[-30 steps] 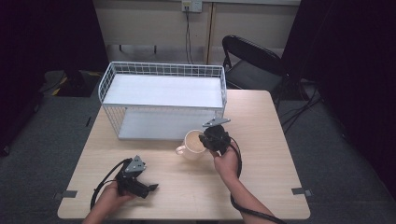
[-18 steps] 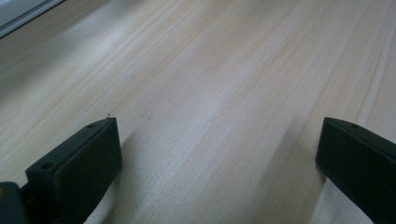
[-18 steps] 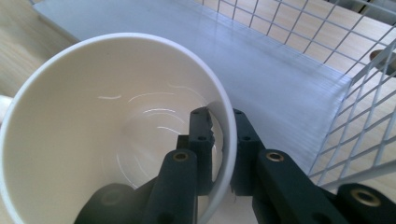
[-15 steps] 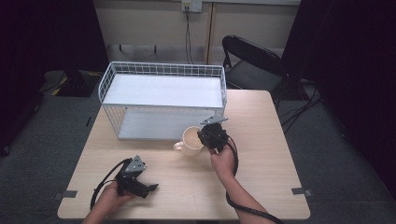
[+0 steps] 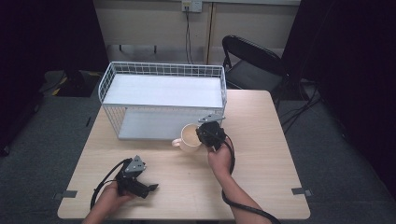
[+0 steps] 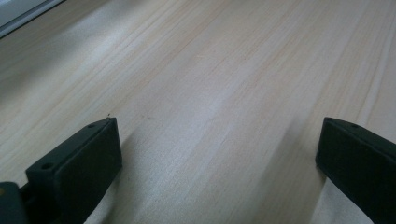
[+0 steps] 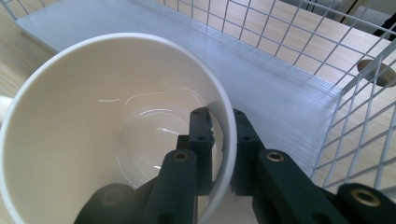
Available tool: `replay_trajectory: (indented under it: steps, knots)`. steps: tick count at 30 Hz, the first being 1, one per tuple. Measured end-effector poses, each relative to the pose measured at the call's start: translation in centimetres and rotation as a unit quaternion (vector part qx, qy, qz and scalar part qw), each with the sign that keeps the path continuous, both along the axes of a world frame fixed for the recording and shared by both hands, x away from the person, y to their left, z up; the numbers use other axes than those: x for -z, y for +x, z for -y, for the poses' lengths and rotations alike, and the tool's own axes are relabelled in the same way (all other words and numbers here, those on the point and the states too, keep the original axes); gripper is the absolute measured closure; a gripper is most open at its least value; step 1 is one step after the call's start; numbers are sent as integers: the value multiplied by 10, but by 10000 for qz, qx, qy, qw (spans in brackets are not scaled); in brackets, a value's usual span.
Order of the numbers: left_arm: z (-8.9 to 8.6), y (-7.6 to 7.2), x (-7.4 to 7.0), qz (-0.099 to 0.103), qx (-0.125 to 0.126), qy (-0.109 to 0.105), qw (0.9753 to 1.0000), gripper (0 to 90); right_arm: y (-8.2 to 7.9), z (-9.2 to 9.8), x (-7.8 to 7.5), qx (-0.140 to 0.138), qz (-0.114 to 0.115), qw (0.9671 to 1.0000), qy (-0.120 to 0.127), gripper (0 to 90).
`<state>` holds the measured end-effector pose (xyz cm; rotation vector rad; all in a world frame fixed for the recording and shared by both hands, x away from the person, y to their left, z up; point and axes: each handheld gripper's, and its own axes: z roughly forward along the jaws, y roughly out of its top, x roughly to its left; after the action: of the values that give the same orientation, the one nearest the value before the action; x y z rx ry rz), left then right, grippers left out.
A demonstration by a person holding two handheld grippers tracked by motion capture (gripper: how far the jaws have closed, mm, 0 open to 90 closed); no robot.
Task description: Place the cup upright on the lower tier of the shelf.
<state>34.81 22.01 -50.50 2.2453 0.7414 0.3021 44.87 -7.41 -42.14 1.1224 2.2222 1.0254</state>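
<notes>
Right tongs (image 7: 219, 140) pinch mug (image 5: 190, 137) rim, one jaw inside, one outside; mug approx. at rack (image 5: 163, 100) lower-shelf mouth, shelf straight ahead. Left tongs (image 5: 148, 188) wide open, empty, resting on desk (image 5: 261, 163).

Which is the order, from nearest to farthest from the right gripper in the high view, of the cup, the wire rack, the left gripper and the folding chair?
1. The cup: clamped at its rim by the right gripper.
2. The wire rack: just behind it.
3. The left gripper: near the table's front left.
4. The folding chair: beyond the table's far edge.
</notes>
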Motion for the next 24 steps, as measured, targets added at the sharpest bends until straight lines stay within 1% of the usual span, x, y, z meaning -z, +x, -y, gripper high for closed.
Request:
replay_trajectory:
  steps: [6,14,24]
  knots:
    - [0,0,0,-6,0,-7,10000,0,2,-5,3,28,66,10000,-11,826]
    - [0,0,0,1,2,-7,10000,0,7,-15,4,44,86,10000,-25,826]
    - [0,0,0,2,-7,-5,10000,0,10,-22,5,99,233,9996,-118,826]
